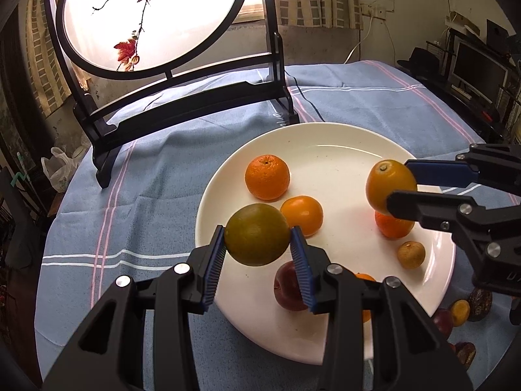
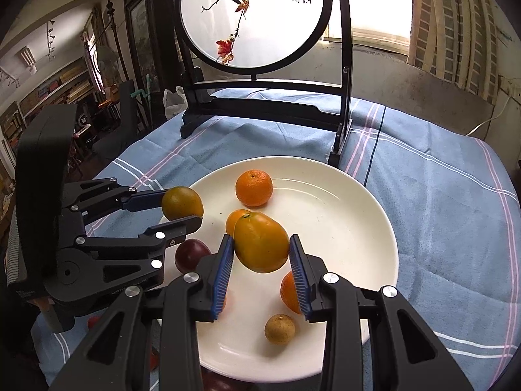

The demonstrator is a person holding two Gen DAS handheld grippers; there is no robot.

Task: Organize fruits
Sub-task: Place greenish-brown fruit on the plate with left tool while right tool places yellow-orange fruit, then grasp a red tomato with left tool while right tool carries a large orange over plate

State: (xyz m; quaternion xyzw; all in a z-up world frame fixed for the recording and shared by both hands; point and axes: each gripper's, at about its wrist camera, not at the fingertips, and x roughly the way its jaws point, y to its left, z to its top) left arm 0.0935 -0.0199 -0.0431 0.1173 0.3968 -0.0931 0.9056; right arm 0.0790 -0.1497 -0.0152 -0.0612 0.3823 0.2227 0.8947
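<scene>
Fruits: left tongs (image 1: 257, 247) pinch greenish orange (image 1: 256, 234) | right tongs (image 2: 261, 260) pinch kumquat (image 2: 261, 242) | above plate (image 2: 342, 215)

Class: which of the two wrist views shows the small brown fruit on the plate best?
The right wrist view: the small brown fruit lies close and whole on the white plate. In the left wrist view it is also whole, but farther off, beside the right gripper.

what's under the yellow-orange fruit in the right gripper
The yellow-orange fruit hangs over the white plate. Beneath it an orange sits on the plate, partly covered by the fruit and the gripper fingers.
</scene>
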